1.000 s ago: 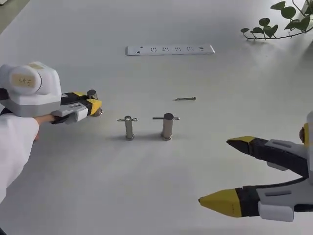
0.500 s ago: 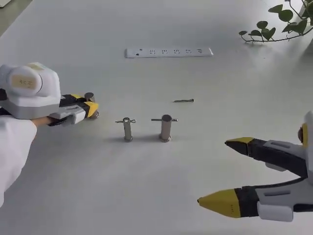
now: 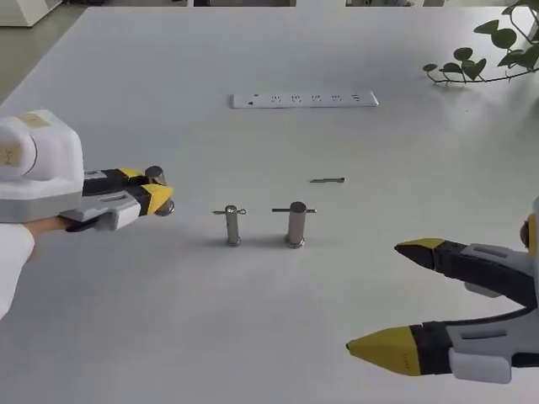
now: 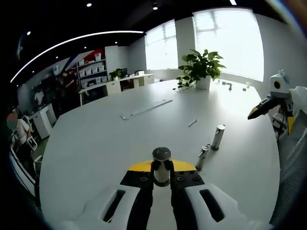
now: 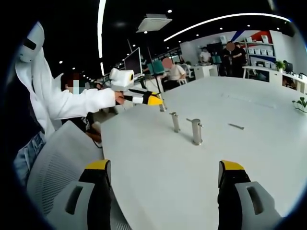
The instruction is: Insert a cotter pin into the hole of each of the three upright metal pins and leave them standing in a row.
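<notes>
In the head view the left gripper (image 3: 156,195) reaches in from the left edge of the frame. Its yellow-tipped jaws are closed narrow around a short, upright silver metal pin (image 3: 157,178) low over the white tabletop (image 3: 253,328). The left gripper view adds what the head view hides: the pin's round flat cap sits squarely between the two black jaws at lower centre, clamped from both sides. Whether its foot rests on the table, I cannot tell.

Near the centre of the head view two more metal pins stand upright side by side, a little apart. The slimmer pin (image 3: 233,229) carries a cotter pin with a looped head (image 3: 221,211) through its top. The thicker pin (image 3: 296,227) has a second cotter pin (image 3: 278,209) crossing it just under the cap. The held pin is left of these two and slightly higher in the frame.

A loose cotter pin (image 3: 327,180) lies flat above and right of the thicker pin. A white power strip (image 3: 304,100) lies at upper centre, and a leafy green plant (image 3: 493,50) trails in at the upper right corner.

The right gripper (image 3: 387,296) sits at lower right, jaws spread wide with nothing between them. Its own view looks across the table from the other side. There the two standing pins are at centre, the loose cotter pin is to their right, and the left gripper is at upper left, on a white-sleeved arm (image 5: 72,103).
</notes>
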Tool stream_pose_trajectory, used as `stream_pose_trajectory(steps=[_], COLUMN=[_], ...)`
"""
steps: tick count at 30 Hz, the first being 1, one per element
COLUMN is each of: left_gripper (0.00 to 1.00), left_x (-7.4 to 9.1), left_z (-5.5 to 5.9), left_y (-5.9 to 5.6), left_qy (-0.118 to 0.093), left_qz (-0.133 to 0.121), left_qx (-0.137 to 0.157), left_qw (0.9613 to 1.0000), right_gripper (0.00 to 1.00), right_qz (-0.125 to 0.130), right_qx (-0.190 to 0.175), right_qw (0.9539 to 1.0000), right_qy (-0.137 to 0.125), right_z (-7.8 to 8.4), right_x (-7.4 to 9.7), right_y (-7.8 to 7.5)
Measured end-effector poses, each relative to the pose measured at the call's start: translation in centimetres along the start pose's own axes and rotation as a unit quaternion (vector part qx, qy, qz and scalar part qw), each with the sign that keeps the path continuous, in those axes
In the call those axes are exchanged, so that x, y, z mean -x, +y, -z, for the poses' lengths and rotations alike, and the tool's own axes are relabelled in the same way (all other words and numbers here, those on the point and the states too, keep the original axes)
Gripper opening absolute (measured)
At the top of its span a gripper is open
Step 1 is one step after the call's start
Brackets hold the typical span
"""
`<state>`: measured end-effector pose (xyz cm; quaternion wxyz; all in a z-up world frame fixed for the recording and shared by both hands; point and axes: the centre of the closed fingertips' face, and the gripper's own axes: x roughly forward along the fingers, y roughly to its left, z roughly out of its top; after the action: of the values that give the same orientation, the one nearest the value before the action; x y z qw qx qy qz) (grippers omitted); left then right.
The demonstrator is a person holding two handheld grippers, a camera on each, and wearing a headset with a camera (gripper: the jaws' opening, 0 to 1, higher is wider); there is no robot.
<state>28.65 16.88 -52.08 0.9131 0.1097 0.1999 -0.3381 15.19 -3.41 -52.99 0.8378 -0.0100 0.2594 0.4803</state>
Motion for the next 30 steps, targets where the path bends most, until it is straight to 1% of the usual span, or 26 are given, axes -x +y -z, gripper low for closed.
stream_pose_trajectory(steps=[1,3,5,6,7,8,10,13,14,15,16,18,19,21,27,28,29,30], left_gripper=[0.1,0.1,0.1,0.1,0.1,0.1,0.1,0.1,0.1,0.1,0.1,0.1,0.1,0.1,0.1,0.1,0.1,0.1], left_x=[0.3,1.1,1.5,1.7,1.8,1.9,2.0,1.9,1.8,1.6,1.5,1.1,0.9,0.4,-0.6,-0.7,-1.0,-1.1], left_z=[-0.2,-1.0,-1.3,-1.5,-1.6,-1.7,-1.9,-2.0,-2.0,-2.0,-2.0,-1.8,-1.6,-1.3,-0.4,-0.3,0.0,0.1], left_y=[-0.4,-1.9,-2.8,-3.4,-3.8,-4.5,-5.2,-7.2,-7.7,-8.5,-8.8,-9.8,-10.5,-11.5,-13.7,-13.7,-14.2,-14.4], left_qy=[-0.001,-0.01,-0.014,-0.014,-0.015,-0.018,-0.021,-0.023,-0.023,-0.022,-0.022,-0.019,-0.017,-0.012,-0.003,-0.003,-0.001,-0.001], left_qz=[0.005,0.032,0.042,0.049,0.053,0.059,0.066,0.088,0.094,0.105,0.108,0.121,0.129,0.139,0.165,0.166,0.172,0.174], left_qx=[-0.004,-0.022,-0.024,-0.028,-0.029,-0.03,-0.028,-0.034,-0.036,-0.036,-0.037,-0.041,-0.044,-0.047,-0.045,-0.045,-0.045,-0.046], left_qw=[1.0,0.9992,0.9987,0.9983,0.9981,0.9977,0.9972,0.9953,0.9947,0.9936,0.9932,0.9916,0.9906,0.989,0.9852,0.9851,0.9841,0.9836], right_gripper=[0.91,0.91,0.91,0.91,0.91,0.91,0.91,0.91,0.91,0.91,0.91,0.91,0.91,0.91,0.91,0.91,0.91,0.91], right_qz=[0.001,0.003,0.004,0.005,0.006,0.007,0.008,0.01,0.011,0.011,0.011,0.012,0.013,0.013,0.015,0.015,0.016,0.016], right_qx=[0.0,0.0,-0.002,-0.002,-0.002,-0.002,-0.002,-0.003,-0.003,-0.003,-0.003,-0.003,-0.003,-0.004,-0.006,-0.006,-0.007,-0.007], right_qw=[1.0,1.0,1.0,1.0,1.0,1.0,1.0,0.9999,0.9999,0.9999,0.9999,0.9999,0.9999,0.9999,0.9999,0.9999,0.9998,0.9998], right_qy=[0.001,0.001,0.0,0.0,0.001,0.0,-0.001,-0.003,-0.003,-0.003,-0.003,-0.003,-0.003,-0.003,-0.001,-0.002,-0.001,-0.001], right_z=[0.0,0.1,0.2,0.3,0.3,0.3,0.4,0.4,0.4,0.4,0.4,0.5,0.5,0.5,0.7,0.7,0.8,0.8], right_x=[0.1,0.2,0.3,0.4,0.4,0.4,0.6,0.7,0.8,0.8,0.9,0.9,0.9,0.9,1.1,1.1,1.1,1.1], right_y=[0.0,0.0,0.0,0.1,0.0,0.1,0.1,0.2,0.1,0.1,0.1,0.1,0.0,0.0,-0.2,-0.2,-0.2,-0.2])
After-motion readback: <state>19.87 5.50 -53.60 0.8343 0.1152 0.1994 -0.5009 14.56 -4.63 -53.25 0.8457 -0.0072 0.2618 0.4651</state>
